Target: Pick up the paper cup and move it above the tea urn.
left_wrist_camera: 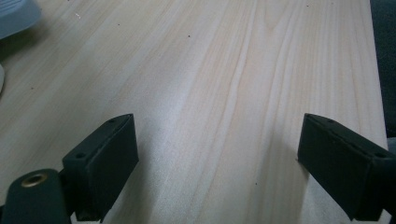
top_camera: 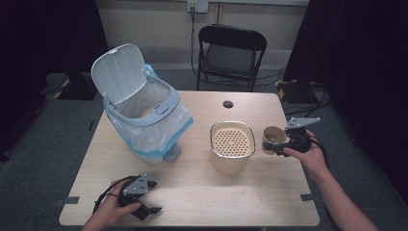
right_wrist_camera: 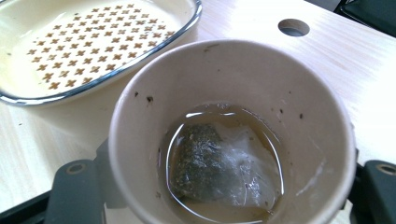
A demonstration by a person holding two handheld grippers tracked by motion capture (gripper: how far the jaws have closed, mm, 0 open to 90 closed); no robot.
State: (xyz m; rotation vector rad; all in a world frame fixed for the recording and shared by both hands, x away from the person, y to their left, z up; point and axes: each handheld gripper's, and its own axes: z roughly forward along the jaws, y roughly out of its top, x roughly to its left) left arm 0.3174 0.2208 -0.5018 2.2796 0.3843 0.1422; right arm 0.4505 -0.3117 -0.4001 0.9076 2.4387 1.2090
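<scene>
Paper cup (right_wrist_camera: pixel 229 135) with a used tea bag (right_wrist_camera: pixel 219 165) and a little brown liquid is the thing in hand; it is held just to the right of the strainer container, above the table's right side.

Starting with the largest: the wooden table (top_camera: pixel 192 192) carries a lidded waste bin (top_camera: pixel 144 115), its lid up and a plastic liner inside, at the left rear. Well apart from it, at centre right, stands the cream strainer container (top_camera: pixel 232 147) with a perforated insert. The cup is clamped by its sides in the right gripper (top_camera: pixel 281 144), jaws pressed on the wall. The left gripper (top_camera: pixel 144 204) rests on the near left of the table, its jaws wide apart on nothing.

Judged from this, the liquid is to be drained through the strainer. The cup should be carried level until its rim is over the perforated insert, then tipped slowly, so that the bag is caught on the holes and nothing is splashed on the wood. The grip should be kept firm but not crushing, since the paper wall can buckle.
</scene>
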